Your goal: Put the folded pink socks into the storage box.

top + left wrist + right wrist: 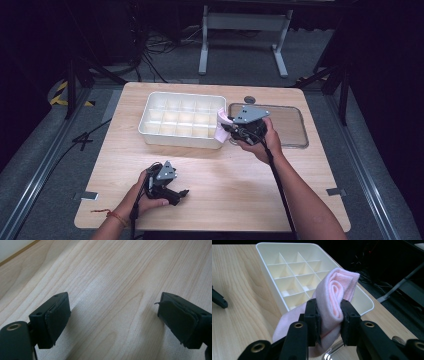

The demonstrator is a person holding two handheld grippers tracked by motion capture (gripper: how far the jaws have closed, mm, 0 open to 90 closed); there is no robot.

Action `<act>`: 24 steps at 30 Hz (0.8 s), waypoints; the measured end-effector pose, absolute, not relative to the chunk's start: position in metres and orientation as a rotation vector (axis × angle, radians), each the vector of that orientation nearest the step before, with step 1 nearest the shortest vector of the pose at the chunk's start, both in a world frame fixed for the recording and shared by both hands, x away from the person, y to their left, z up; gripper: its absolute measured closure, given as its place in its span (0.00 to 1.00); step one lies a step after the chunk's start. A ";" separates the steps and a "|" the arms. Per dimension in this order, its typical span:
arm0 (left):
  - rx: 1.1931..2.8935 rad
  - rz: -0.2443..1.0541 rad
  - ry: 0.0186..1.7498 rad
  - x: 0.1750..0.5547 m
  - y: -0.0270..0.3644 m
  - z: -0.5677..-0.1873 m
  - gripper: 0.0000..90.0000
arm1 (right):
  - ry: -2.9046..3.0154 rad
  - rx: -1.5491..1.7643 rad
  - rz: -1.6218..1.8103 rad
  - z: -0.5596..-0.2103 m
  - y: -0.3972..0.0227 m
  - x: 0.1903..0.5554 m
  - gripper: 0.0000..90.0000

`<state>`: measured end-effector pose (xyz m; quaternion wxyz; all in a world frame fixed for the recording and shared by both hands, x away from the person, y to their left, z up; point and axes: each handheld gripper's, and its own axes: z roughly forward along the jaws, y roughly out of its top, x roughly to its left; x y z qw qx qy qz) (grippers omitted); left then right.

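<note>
Two claws, two states — my right claw (329,322) is clamped on a rolled pink cloth (337,292), pads pressing it from both sides, a loose tail hanging below. It holds the cloth at the right end of the white tray (150,131), just over its rim. My left claw (113,317) stands wide open with nothing between its pads, low over the bare worktop (225,180) — well apart from the tray.

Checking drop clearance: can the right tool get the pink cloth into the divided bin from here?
Probably yes. The right tool grips the rolled pink cloth at the white bin's near right corner, compartments open on top, and nothing stands between.
</note>
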<state>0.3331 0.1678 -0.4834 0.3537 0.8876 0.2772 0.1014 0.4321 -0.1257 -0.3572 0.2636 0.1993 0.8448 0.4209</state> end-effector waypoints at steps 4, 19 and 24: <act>2.295 0.262 0.717 0.333 0.168 -0.483 0.13 | 2.284 0.546 1.131 -0.357 -0.122 0.437 0.79; 2.296 0.261 0.715 0.333 0.168 -0.483 0.13 | 2.300 0.507 0.981 -0.370 -0.101 0.457 0.79; 2.297 0.259 0.716 0.333 0.168 -0.483 0.13 | 2.325 0.490 0.912 -0.377 -0.093 0.463 0.79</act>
